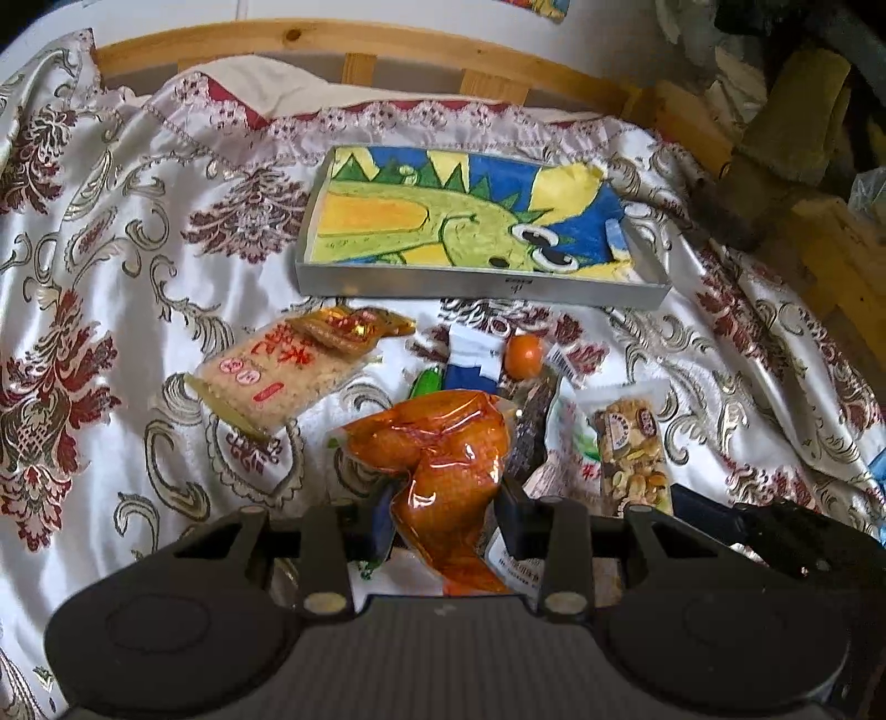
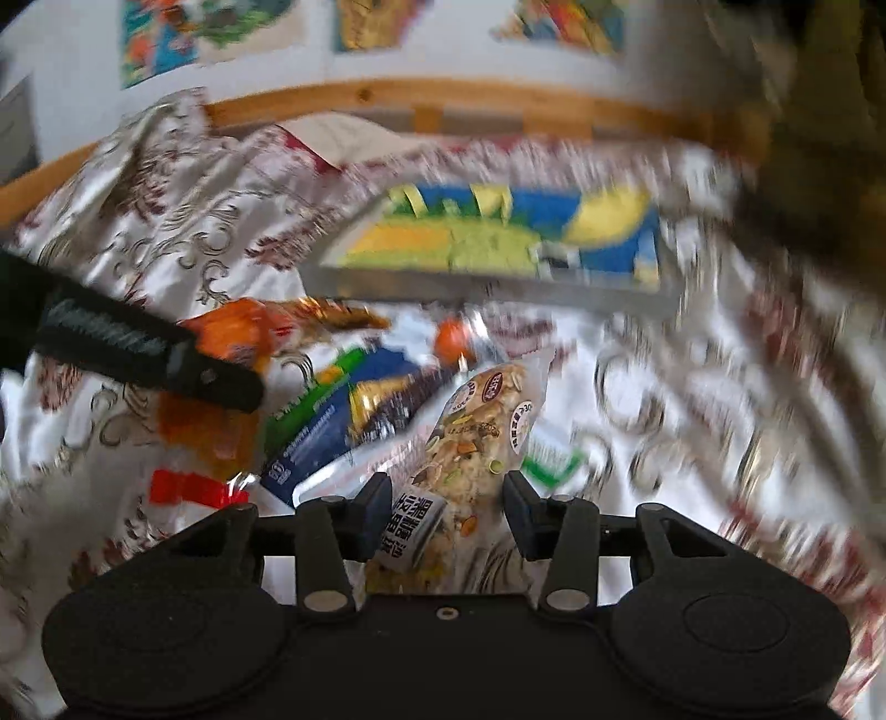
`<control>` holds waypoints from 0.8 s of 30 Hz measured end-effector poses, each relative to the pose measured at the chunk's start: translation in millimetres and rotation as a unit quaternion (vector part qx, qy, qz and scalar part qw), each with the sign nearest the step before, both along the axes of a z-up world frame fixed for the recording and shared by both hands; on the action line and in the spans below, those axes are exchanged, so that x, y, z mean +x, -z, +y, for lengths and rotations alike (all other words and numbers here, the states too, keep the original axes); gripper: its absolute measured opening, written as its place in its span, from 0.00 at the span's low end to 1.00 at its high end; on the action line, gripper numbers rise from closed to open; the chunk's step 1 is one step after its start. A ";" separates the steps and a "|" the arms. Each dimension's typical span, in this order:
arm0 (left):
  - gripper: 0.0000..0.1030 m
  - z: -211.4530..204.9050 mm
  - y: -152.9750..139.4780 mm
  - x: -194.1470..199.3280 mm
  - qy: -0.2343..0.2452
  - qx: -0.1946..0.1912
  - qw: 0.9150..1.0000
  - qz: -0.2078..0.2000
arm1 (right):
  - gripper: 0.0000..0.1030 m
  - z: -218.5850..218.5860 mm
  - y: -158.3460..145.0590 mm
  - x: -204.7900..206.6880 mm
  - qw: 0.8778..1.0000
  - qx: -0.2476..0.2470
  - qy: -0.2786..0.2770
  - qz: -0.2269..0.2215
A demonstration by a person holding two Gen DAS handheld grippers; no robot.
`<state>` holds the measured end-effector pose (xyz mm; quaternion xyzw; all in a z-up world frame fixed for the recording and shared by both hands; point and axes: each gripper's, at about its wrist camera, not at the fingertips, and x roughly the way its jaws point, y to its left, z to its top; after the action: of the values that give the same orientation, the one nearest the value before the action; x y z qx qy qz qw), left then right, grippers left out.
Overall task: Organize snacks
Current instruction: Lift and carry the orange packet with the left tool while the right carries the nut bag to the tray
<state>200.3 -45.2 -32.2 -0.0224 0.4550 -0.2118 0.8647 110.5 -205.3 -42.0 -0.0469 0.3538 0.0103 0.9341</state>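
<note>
Snacks lie on a patterned satin cloth before a grey tray point(image 1: 482, 285) with a dinosaur picture inside. My left gripper point(image 1: 446, 512) is open, its fingers either side of an orange vacuum-packed meat pack point(image 1: 443, 459). My right gripper point(image 2: 448, 507) is open around a nut bar packet point(image 2: 476, 443); that view is blurred. The nut bar packet also shows in the left wrist view point(image 1: 631, 448). A rice cracker pack point(image 1: 277, 371), a small orange ball point(image 1: 523, 354) and a blue packet point(image 1: 468, 365) lie nearby. The left gripper point(image 2: 149, 354) shows in the right wrist view.
A wooden bed frame point(image 1: 360, 41) runs along the back. Dark bulky objects point(image 1: 786, 138) stand at the right. A small brown-orange sachet point(image 1: 354, 327) rests on the rice cracker pack. A blue and green packet point(image 2: 332, 410) lies left of the nut bar.
</note>
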 end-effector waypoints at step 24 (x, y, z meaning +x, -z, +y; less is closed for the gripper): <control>0.40 -16.7 3.1 188.1 -0.091 -0.127 0.984 -0.083 | 0.07 -71.2 0.9 217.1 0.986 0.102 0.052 -0.124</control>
<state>388.3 -61.9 -35.3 -0.1556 0.3473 -0.1893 0.9052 327.6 -276.4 -42.9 0.0666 0.2344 -0.0079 0.9698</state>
